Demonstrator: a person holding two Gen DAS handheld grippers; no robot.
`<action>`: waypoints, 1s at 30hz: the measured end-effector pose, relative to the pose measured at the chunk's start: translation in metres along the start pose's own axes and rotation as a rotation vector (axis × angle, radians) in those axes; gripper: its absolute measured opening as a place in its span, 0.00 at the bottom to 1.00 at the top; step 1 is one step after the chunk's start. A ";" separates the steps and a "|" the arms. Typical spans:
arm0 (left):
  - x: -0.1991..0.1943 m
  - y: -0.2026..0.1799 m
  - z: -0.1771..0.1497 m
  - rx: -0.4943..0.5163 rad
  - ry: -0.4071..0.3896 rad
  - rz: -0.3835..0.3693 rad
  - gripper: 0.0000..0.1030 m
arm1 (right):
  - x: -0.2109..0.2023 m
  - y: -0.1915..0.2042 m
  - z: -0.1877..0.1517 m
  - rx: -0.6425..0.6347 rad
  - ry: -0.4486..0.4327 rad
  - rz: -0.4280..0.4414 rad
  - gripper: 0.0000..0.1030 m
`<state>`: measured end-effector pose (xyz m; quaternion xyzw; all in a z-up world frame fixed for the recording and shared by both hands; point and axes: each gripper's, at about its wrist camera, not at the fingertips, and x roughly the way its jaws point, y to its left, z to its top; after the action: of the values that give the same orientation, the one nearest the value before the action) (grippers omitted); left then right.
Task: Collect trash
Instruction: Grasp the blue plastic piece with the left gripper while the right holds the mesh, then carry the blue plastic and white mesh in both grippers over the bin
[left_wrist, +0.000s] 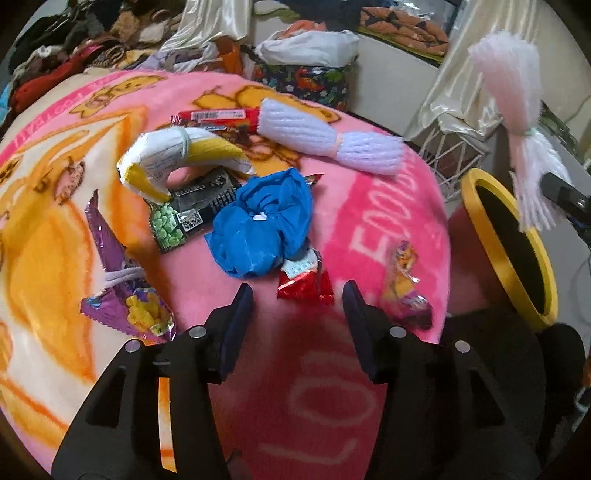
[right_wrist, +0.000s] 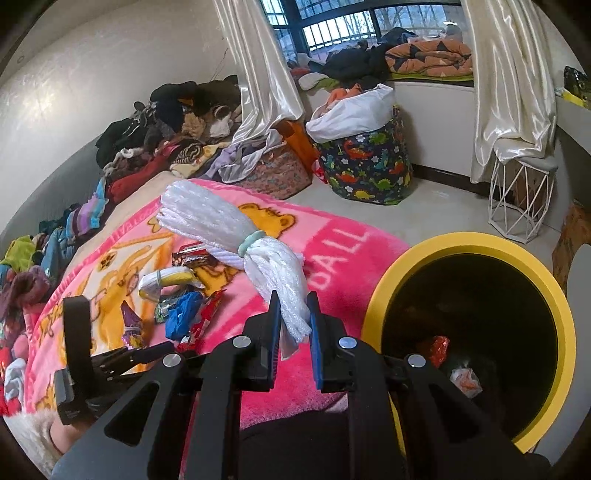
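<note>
At centre frame, right tool (right_wrist: 293, 314) pinches white foam-net bundle (right_wrist: 236, 240) by its tail; light, squashy. Left tool (left_wrist: 297, 295) spread.

Left tool (left_wrist: 298, 295) agape, right tool (right_wrist: 293, 310) clamped.

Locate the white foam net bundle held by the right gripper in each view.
Left wrist: white foam net bundle hangs at the upper right, above the yellow-rimmed bin.
Right wrist: centre, bundle pinched by the right gripper.
Shared landmark: the yellow-rimmed bin.
</note>
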<state>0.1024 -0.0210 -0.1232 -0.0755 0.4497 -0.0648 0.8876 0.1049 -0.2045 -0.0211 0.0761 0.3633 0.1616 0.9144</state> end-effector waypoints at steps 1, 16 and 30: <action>-0.001 0.000 -0.002 0.002 -0.002 -0.001 0.41 | -0.001 -0.001 0.000 0.002 -0.001 0.002 0.13; 0.007 0.020 0.031 -0.094 -0.045 0.030 0.28 | -0.013 -0.010 0.001 0.020 -0.026 -0.007 0.13; -0.043 -0.023 0.066 -0.015 -0.218 -0.061 0.03 | -0.047 -0.053 0.010 0.088 -0.104 -0.067 0.13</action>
<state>0.1300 -0.0302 -0.0463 -0.1027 0.3483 -0.0799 0.9283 0.0927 -0.2706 0.0026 0.1121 0.3246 0.1106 0.9326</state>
